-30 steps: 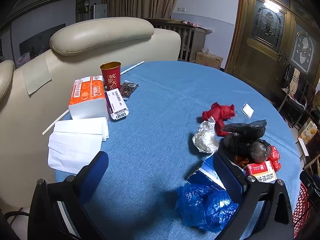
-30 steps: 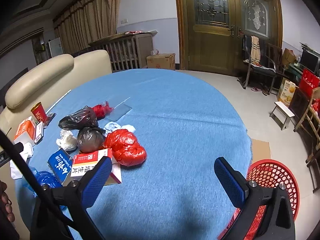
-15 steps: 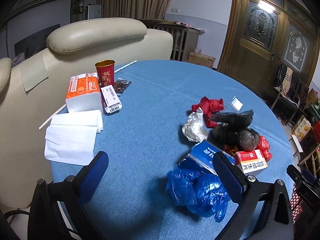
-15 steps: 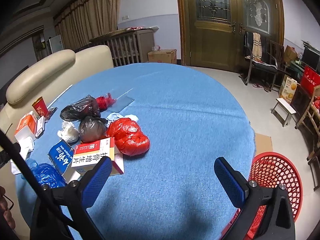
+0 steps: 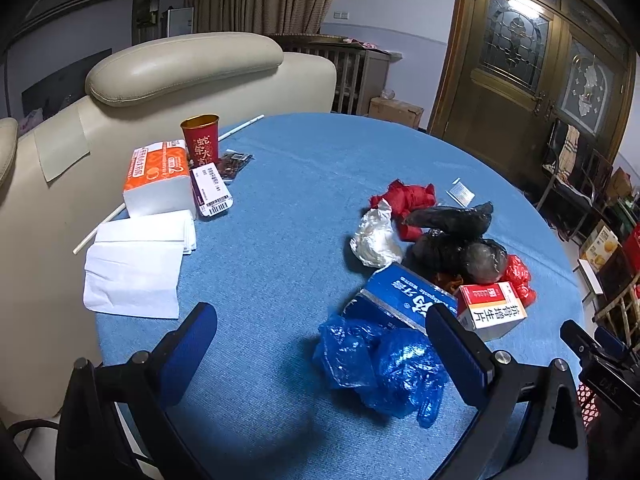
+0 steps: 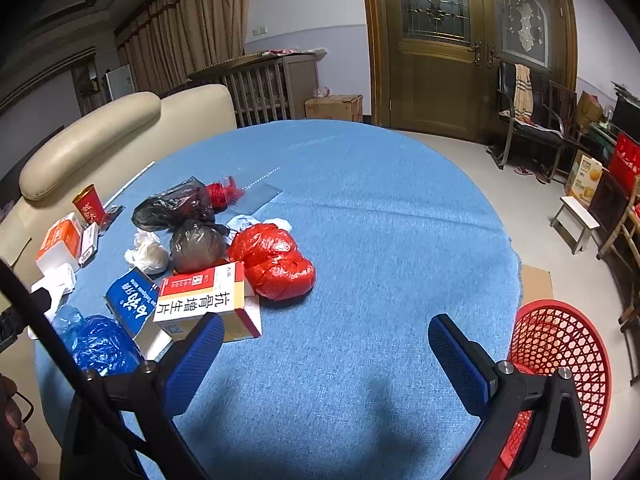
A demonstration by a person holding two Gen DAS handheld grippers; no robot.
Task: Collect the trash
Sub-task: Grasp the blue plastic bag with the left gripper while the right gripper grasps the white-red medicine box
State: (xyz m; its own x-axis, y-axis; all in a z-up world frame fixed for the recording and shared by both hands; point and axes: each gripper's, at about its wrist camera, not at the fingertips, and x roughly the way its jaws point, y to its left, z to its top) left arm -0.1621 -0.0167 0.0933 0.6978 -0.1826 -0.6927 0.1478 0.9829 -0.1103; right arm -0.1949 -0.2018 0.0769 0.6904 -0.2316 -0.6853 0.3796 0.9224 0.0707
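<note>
A pile of trash lies on the round blue table (image 5: 304, 208): a crumpled blue plastic bag (image 5: 380, 364), a blue carton (image 5: 404, 300), a red-and-white box (image 5: 490, 306), black bags (image 5: 460, 236), a red bag (image 6: 272, 260) and a white wad (image 5: 376, 236). My left gripper (image 5: 320, 344) is open and empty above the table, the blue bag between its fingers. My right gripper (image 6: 326, 356) is open and empty over bare cloth, right of the box (image 6: 204, 300). A red mesh basket (image 6: 560, 352) stands on the floor by the table's right edge.
A tissue pack (image 5: 156, 178), a red cup (image 5: 200, 138), a labelled card (image 5: 210, 192) and white napkins (image 5: 136, 260) lie at the table's left. A cream sofa (image 5: 180, 64) backs the table. Wooden doors (image 6: 468, 44), chairs and boxes stand at the far right.
Both grippers have drawn back and risen a little, so the trash pile sits further ahead in the left view and nearer the right gripper's left finger. Both stay open.
</note>
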